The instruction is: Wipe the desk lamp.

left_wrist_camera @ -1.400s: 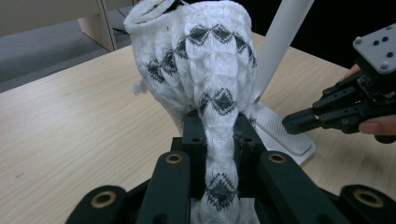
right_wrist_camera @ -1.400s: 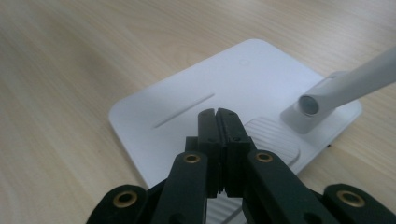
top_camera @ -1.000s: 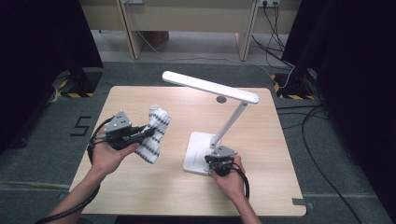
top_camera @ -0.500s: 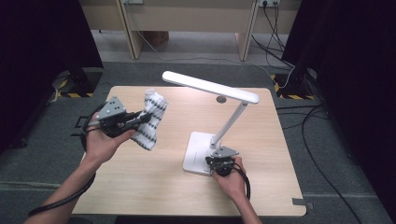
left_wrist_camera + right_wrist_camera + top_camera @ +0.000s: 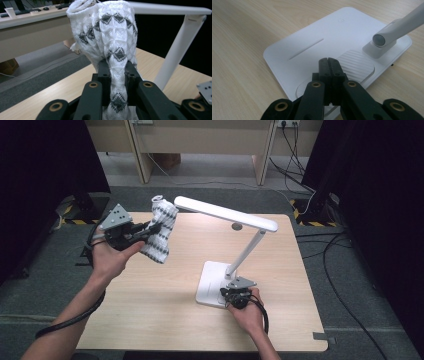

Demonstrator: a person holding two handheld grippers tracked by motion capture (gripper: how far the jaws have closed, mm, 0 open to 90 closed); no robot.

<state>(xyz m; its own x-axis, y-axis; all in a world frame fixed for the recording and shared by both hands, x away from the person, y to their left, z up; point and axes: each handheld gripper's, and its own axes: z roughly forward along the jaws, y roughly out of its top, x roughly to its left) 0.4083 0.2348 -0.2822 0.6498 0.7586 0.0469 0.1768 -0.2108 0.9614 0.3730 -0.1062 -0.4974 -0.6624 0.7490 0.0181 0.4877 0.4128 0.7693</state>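
Observation:
A white desk lamp stands on the table, its flat base (image 5: 210, 279) near the front and its long head (image 5: 225, 213) reaching left. My left gripper (image 5: 152, 226) is raised off the table, shut on a white knitted cloth (image 5: 161, 231) with black diamonds, right beside the head's left tip. In the left gripper view the cloth (image 5: 113, 45) bulges above the jaws of the left gripper (image 5: 117, 72), with the lamp head (image 5: 170, 10) just behind. My right gripper (image 5: 227, 293) is shut, its tips (image 5: 331, 66) resting on the lamp base (image 5: 312, 42) near the ribbed pad.
The wooden table (image 5: 150, 300) has open room at front left and along its right side. The lamp's slanted arm (image 5: 245, 252) rises from a hinge (image 5: 384, 40) on the base. Desks and cables lie on the floor beyond the far edge.
My left gripper has lifted the cloth off the table and carried it up and away, to the left tip of the lamp head. The right gripper stays on the base.

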